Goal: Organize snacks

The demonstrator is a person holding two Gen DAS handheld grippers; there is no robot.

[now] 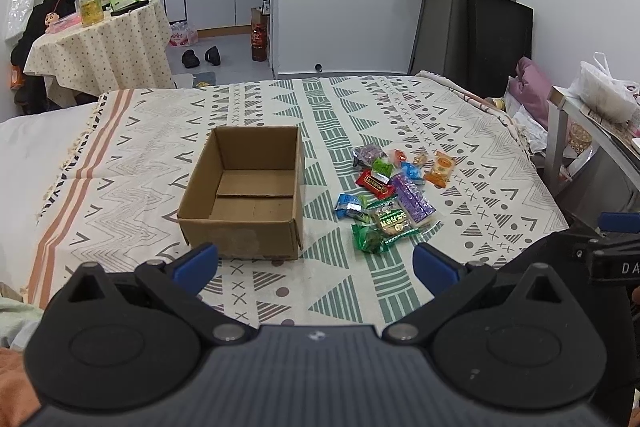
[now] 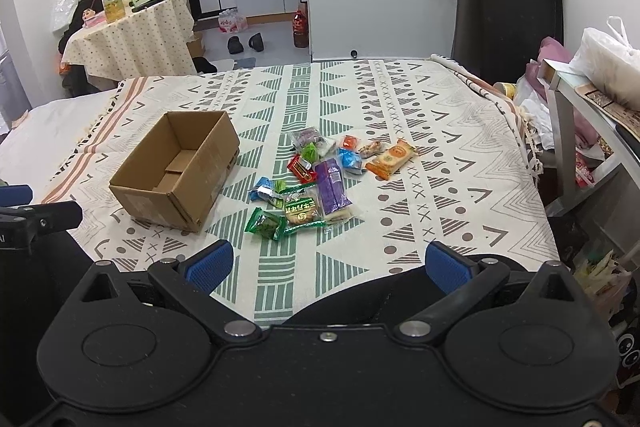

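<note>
An open, empty cardboard box (image 1: 244, 195) sits on the patterned cloth (image 1: 280, 107); it also shows in the right wrist view (image 2: 176, 167). To its right lies a pile of several wrapped snacks (image 1: 392, 195), also in the right wrist view (image 2: 320, 179): a green packet (image 2: 264, 223), a purple packet (image 2: 332, 187), an orange packet (image 2: 390, 157). My left gripper (image 1: 316, 263) is open and empty, near the box's front. My right gripper (image 2: 328, 263) is open and empty, short of the snacks.
A round side table (image 1: 100, 43) with bottles stands at the back left. A metal shelf with a plastic bag (image 2: 604, 63) stands at the right. A black panel (image 1: 500, 35) leans at the far right. White bedding (image 1: 36, 155) lies left of the cloth.
</note>
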